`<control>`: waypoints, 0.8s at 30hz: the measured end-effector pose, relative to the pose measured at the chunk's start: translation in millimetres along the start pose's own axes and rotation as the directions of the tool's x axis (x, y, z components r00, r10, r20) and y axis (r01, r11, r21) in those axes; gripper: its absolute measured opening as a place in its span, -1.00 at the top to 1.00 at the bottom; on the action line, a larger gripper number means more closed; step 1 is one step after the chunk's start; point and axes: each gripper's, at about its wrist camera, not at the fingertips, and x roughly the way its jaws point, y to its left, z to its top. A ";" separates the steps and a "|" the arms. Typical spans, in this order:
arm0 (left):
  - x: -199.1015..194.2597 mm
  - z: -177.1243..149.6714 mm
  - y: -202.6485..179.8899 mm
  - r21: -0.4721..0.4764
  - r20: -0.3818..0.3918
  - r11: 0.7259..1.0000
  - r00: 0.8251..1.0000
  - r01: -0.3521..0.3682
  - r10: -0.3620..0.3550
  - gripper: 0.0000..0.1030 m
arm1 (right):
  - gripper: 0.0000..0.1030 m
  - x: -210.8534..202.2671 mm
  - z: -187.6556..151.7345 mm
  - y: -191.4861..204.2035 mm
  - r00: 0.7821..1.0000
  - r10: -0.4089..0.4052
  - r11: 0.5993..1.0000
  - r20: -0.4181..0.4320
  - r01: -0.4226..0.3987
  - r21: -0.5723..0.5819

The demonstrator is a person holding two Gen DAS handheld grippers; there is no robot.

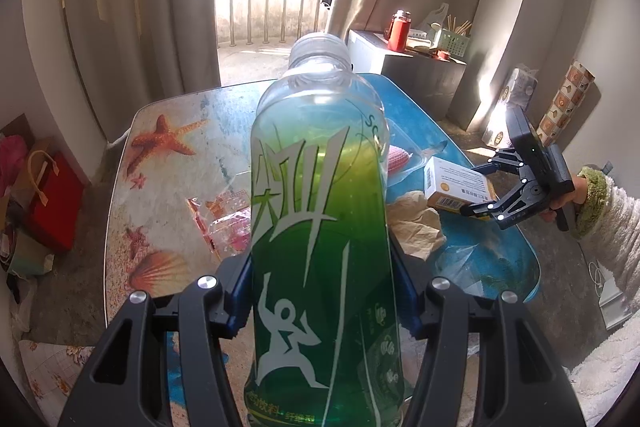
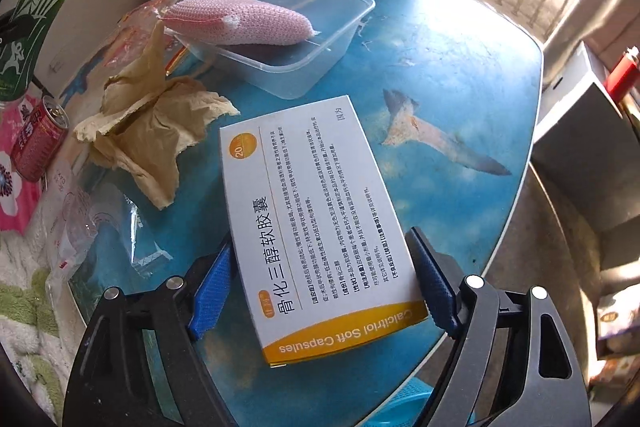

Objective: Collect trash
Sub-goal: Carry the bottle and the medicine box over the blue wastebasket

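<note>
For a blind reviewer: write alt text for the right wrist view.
The right gripper straddles a white and orange medicine box on the blue sea-print table. Beyond lie crumpled brown paper and a clear tub.

The table (image 2: 460,75) has a printed sea picture, with starfish and shells on its sandy side. On it lie a clear plastic container (image 2: 304,67), a crumpled brown paper (image 2: 148,131), a clear snack wrapper (image 1: 224,223) and 1 clear plastic bag (image 1: 468,263). The paper is just beside the container.
</note>
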 end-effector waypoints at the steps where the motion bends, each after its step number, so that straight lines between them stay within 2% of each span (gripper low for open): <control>1: -1.1 -0.6 -1.4 0.001 0.001 1.000 1.000 0.001 -0.001 -0.09 | -0.49 -1.3 -3.7 0.3 1.000 -0.020 1.000 0.002 0.020 0.024; 7: -9.8 -6.8 -12.7 0.000 0.004 1.000 1.000 0.000 0.000 -0.09 | -0.44 -14.1 -25.1 -4.5 0.997 -0.072 0.977 -0.001 0.070 0.203; 12: -18.1 -13.4 -29.6 0.004 0.001 1.000 1.000 0.017 -0.017 -0.09 | -0.42 -39.2 -49.6 -8.7 0.997 -0.042 0.937 0.060 0.018 0.349; 18: -23.9 -19.1 -67.4 0.032 0.010 0.997 0.997 0.075 -0.075 -0.09 | -0.41 -74.6 -83.0 -0.1 0.977 0.011 0.854 0.214 -0.120 0.506; 21: -21.0 -19.3 -95.0 0.061 0.008 0.991 0.992 0.122 -0.122 -0.09 | -0.41 -95.1 -112.9 -5.0 0.959 0.009 0.799 0.285 -0.178 0.575; 24: -13.4 -17.8 -128.8 0.099 -0.005 0.979 0.983 0.181 -0.181 -0.09 | -0.41 -122.2 -156.4 -5.7 0.933 -0.022 0.727 0.358 -0.231 0.646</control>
